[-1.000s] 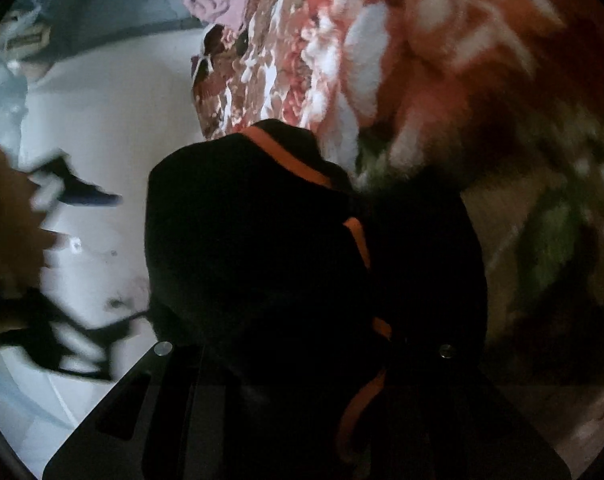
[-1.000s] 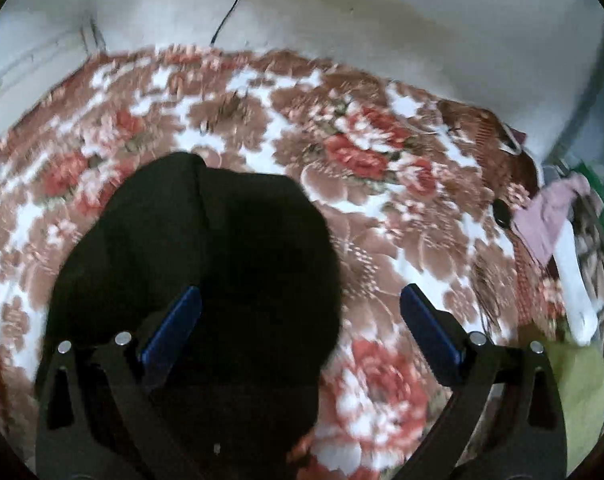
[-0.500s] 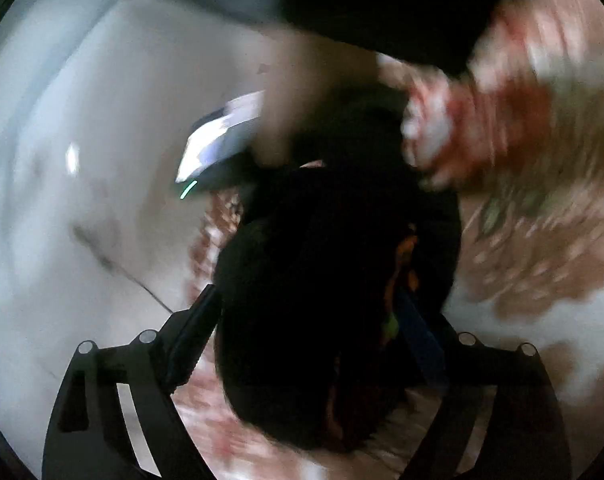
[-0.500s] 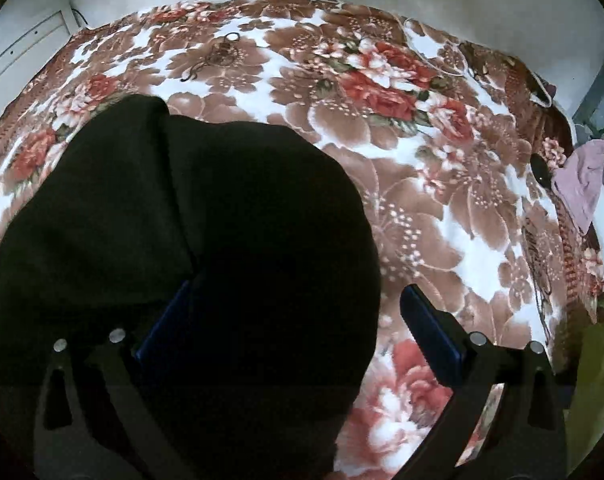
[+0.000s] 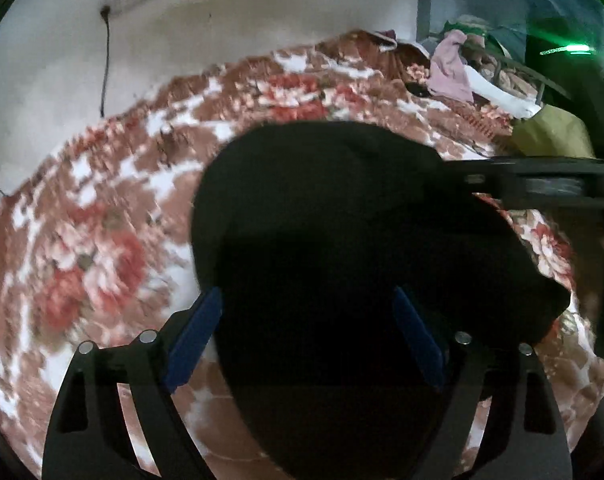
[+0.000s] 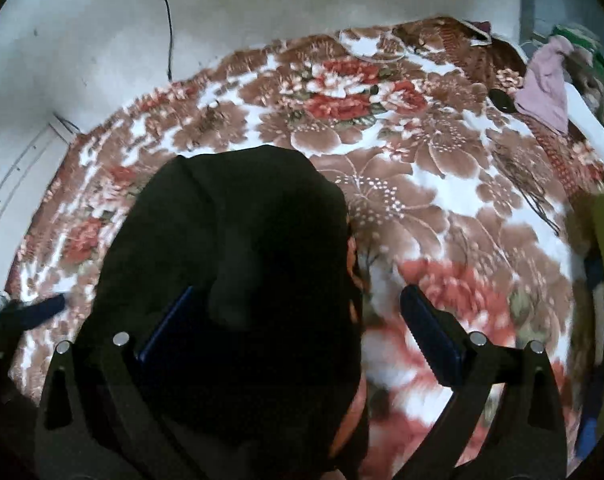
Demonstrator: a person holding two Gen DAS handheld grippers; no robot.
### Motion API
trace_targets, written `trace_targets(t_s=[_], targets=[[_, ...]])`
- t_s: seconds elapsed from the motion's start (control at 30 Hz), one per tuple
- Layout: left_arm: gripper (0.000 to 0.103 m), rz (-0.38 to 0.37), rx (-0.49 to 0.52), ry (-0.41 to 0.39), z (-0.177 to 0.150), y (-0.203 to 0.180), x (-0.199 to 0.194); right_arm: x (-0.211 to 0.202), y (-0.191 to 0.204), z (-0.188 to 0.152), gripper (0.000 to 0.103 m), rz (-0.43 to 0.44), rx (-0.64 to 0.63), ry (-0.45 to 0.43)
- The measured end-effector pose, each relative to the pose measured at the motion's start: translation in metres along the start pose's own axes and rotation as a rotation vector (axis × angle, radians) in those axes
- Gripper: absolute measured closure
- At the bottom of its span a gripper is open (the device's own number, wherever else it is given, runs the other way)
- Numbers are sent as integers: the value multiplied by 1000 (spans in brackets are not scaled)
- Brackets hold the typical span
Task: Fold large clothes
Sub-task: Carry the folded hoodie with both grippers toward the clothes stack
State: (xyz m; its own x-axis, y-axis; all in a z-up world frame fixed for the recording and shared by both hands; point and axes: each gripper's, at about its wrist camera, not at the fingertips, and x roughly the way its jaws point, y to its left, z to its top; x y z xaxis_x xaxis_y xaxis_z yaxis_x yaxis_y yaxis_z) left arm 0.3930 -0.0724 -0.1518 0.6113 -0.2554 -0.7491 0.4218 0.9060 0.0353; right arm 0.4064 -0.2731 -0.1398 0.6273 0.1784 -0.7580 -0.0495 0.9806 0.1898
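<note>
A black garment (image 5: pixel 342 220) with orange trim (image 6: pixel 352 264) lies folded in a bundle on the floral blanket (image 5: pixel 102 240). My left gripper (image 5: pixel 306 332) hangs above its near part with blue pads (image 5: pixel 194 332) spread wide. Its jaws are closing slightly, the cloth lies below and between them, and neither pad presses on it. My right gripper (image 6: pixel 298 328) is open too. Its left finger (image 6: pixel 166 328) is over the black garment (image 6: pixel 242 260), its right one over bare blanket (image 6: pixel 442 208). The right tool's black frame (image 5: pixel 542 188) crosses the left wrist view at the right.
A white wall with a hanging cable (image 5: pixel 106 40) runs behind the bed. Loose clothes are heaped at the bed's far right, among them a pink piece (image 6: pixel 546 80) and a yellow-green cloth (image 5: pixel 550 132). A green light (image 5: pixel 574 48) glows there.
My left gripper let go of the black garment, opened wide, rolled upright and rose above it. The right gripper stayed open and shifted sideways over the bundle.
</note>
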Motion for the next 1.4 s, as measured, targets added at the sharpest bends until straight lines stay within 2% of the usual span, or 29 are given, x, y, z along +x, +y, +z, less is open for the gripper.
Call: trace_targets(t_s=[0.07,0.17,0.27,0.4,0.5,0.67,0.8,0.9,0.97,1.07,1.17,1.27,1.33,1.4], targets=[[17,-29,-44,19,-9,-1,9,-1,4,-13,5,-10,-26,28],[13,-58,-129,50,-16,9,19,18,5,-36,5,-76,-85,79],[9,-45,-120,66,-19,4,24,38,-9,-55,5,-88,-77,104],[8,-10,-77,81,-19,-13,28,42,-2,-74,5,-218,-205,44],[8,33,-56,90,-14,-23,19,35,-11,-75,5,-194,-131,69],[8,94,5,-20,3,-32,-28,-7,-10,-59,5,-147,-71,-3],[8,113,-11,-75,21,-20,-48,-34,-2,-35,5,-72,27,-60],[8,135,-34,-111,33,-7,-53,-37,14,-15,5,-35,47,-74],[8,128,-61,-99,37,2,-46,-26,27,-7,5,-47,18,-64],[8,101,-102,-51,37,12,-21,7,28,-9,5,-66,46,3],[8,66,-127,38,21,15,22,41,20,-24,5,-101,42,54],[5,23,-169,51,4,21,44,48,17,-35,5,-114,-20,21],[4,11,-171,46,1,20,47,47,23,-38,5,-163,-115,-14],[4,-32,-195,61,1,25,51,47,19,-40,5,-168,-141,-27]])
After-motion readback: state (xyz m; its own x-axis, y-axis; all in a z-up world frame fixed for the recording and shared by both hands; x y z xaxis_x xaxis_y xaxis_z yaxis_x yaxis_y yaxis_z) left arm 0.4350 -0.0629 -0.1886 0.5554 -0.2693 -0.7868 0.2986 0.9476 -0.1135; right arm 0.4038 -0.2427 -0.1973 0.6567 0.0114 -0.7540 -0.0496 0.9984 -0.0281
